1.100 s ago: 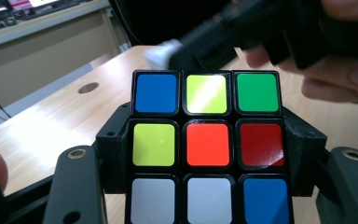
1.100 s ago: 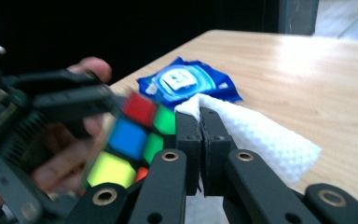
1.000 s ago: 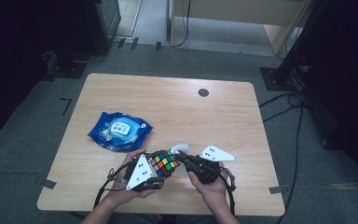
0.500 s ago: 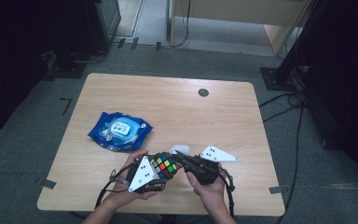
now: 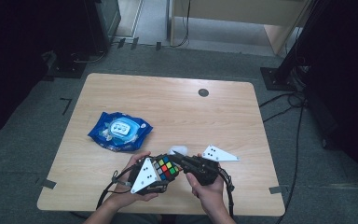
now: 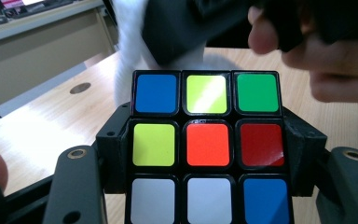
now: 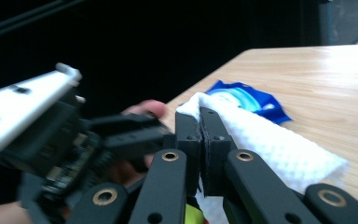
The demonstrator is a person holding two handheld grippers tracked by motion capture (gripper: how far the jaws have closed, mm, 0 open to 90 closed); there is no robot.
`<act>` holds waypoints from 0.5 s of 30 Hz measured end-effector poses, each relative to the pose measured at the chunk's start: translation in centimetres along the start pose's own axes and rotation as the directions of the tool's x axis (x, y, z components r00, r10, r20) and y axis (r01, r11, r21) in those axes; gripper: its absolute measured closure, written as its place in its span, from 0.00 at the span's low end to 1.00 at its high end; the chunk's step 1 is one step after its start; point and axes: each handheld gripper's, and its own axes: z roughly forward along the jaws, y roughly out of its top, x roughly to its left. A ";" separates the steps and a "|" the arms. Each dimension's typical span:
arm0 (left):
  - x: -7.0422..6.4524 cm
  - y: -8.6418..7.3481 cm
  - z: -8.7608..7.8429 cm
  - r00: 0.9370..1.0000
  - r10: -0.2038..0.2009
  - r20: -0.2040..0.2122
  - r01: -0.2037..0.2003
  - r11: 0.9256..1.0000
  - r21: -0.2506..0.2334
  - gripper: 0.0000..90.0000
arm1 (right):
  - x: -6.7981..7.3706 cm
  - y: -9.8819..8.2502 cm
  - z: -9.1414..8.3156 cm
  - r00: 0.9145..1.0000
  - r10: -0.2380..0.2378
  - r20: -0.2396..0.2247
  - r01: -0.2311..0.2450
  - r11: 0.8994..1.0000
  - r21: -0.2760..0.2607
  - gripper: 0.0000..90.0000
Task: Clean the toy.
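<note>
A scrambled Rubik's cube sits near the table's front edge, and my left gripper is shut on it. In the left gripper view the cube shows a mixed face between the two black jaws, which press on its sides. My right gripper is shut on a white wipe, and it points at the cube's far top edge. In the right gripper view its jaws pinch the wipe, which drapes to the right. Whether the wipe touches the cube I cannot tell.
A blue pack of wet wipes lies on the wooden table to the left of the hands. A dark round grommet sits near the far edge. Cables trail from both grippers over the front edge.
</note>
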 end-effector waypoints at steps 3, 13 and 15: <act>0.9 0.1 -0.5 0.999 -0.036 -0.019 0.035 0.999 -0.019 0.38 | -0.8 -0.4 -0.1 1.000 0.017 0.020 -0.017 1.000 0.002 0.99; 0.8 -0.2 -0.2 0.998 -0.056 0.005 0.056 0.998 -0.011 0.38 | 0.8 -0.1 0.0 0.993 0.033 -0.112 -0.036 0.999 -0.024 0.99; 0.3 -0.1 0.0 0.999 -0.039 0.021 0.040 0.999 -0.006 0.38 | 1.0 0.0 0.1 0.990 0.040 -0.135 -0.044 0.999 -0.028 0.99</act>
